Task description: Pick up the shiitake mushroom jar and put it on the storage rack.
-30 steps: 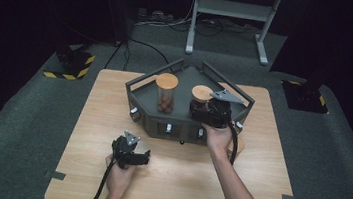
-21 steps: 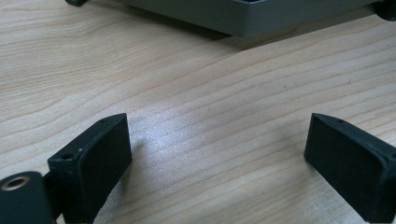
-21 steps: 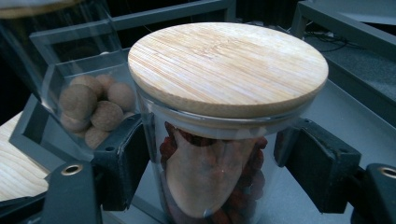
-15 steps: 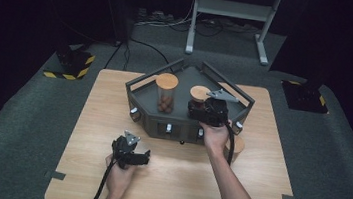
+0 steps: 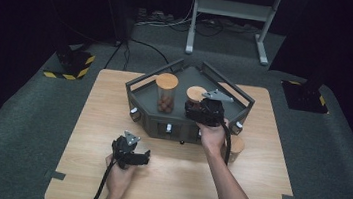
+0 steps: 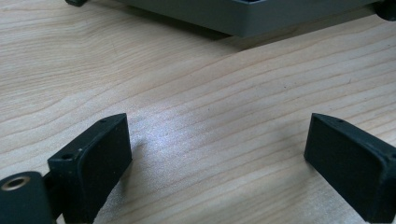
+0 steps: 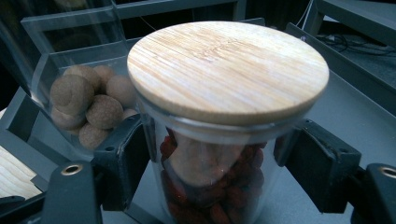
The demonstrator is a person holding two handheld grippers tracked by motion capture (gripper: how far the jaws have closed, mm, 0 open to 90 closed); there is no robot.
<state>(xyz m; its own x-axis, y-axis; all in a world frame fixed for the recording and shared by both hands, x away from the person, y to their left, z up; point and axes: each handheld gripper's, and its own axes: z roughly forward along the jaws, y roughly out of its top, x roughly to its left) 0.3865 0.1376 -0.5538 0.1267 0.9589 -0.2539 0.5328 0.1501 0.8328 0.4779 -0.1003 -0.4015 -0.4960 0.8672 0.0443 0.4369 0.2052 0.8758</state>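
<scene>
A glass jar of red pieces with a round wooden lid (image 7: 228, 70) stands in the grey tray (image 7: 336, 107). My right gripper (image 7: 217, 156) is shut on it, one black pad pressed to each side of the glass just below the lid. From above, that jar (image 5: 196, 93) sits mid-tray with the right gripper (image 5: 199, 108) reaching in from the front. A second jar of brown balls (image 5: 166, 94) stands to its left, also seen as the brown-ball jar (image 7: 88, 105). My left gripper (image 5: 139, 154) rests low over the wooden table, and in its own view the left gripper (image 6: 219, 154) is open with bare wood between the jaws.
The grey tray (image 5: 161, 123) has raised rails and small knobs along its front wall. A third wooden-lidded jar (image 5: 236, 145) stands on the table beside the tray's right front corner. The tray's front edge (image 6: 247, 21) lies just beyond the left gripper. Dark carpet surrounds the table (image 5: 265, 190).
</scene>
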